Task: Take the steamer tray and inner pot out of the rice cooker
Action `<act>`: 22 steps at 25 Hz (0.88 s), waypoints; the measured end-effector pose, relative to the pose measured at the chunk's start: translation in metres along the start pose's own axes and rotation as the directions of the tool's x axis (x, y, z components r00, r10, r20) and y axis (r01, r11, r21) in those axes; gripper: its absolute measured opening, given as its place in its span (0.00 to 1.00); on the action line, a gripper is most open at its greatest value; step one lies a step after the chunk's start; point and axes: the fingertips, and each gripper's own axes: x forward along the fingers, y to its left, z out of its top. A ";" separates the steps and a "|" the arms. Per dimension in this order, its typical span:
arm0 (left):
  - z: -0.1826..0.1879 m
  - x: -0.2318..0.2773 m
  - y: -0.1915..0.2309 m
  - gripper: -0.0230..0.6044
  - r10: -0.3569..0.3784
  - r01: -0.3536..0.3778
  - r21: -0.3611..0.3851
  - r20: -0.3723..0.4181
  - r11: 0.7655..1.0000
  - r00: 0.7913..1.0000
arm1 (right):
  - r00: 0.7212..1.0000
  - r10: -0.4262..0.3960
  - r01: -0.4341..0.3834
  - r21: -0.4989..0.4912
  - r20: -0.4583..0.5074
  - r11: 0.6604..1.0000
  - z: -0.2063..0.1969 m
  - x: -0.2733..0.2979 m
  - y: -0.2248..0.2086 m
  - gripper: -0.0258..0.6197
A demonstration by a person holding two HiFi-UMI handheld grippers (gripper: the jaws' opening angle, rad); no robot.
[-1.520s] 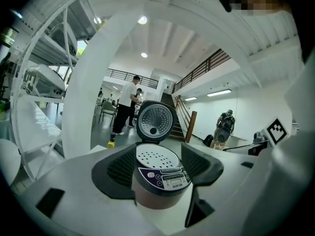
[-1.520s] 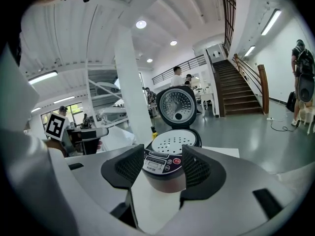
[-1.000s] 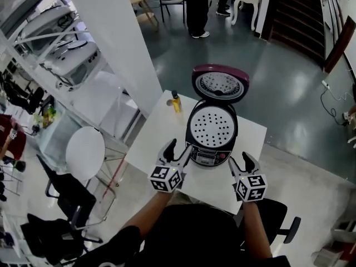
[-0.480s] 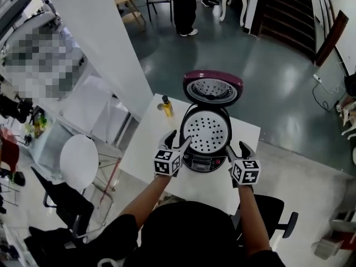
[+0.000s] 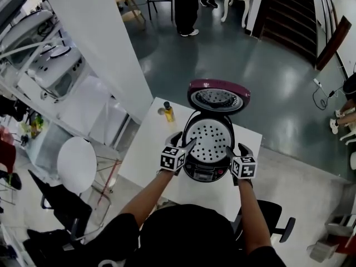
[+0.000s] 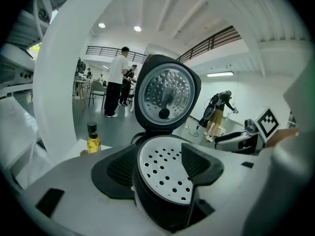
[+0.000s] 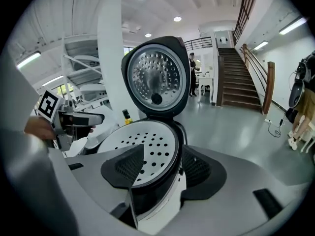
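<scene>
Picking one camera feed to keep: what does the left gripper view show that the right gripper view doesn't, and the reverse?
Only the left gripper view: the right gripper and a standing person in a white top. Only the right gripper view: the left gripper and a wooden staircase. Both: the rice cooker with its lid up, the holed steamer tray inside, the yellow bottle, and each gripper's own open jaws straddling the cooker's rim.

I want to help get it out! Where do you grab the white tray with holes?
Probably by its thin rim, at the left and right edges, one jaw inside and one outside. The steamer tray lies flat, sunk in the rice cooker, so only the rim offers a hold. Come from above at the sides; the open lid blocks the back.
</scene>
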 end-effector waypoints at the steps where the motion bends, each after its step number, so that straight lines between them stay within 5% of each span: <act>1: -0.002 0.005 0.004 0.46 -0.001 0.001 0.008 -0.016 1.000 1.000 | 1.000 -0.002 0.002 -0.004 -0.013 1.000 -0.001 0.007 -0.002 0.37; 8: -0.015 0.034 0.014 0.46 -0.014 0.020 0.052 -0.111 0.998 0.994 | 0.995 -0.026 0.023 -0.030 -0.099 0.999 -0.011 0.042 -0.011 0.37; 13: -0.025 0.048 0.015 0.49 -0.007 0.040 0.162 -0.196 0.986 0.981 | 0.990 -0.048 0.039 -0.066 -0.134 0.997 -0.015 0.055 -0.014 0.37; 22: -0.035 0.061 0.025 0.49 0.000 0.040 0.148 -0.257 0.988 0.966 | 0.971 -0.154 0.119 -0.191 -0.184 0.974 -0.021 0.069 -0.020 0.37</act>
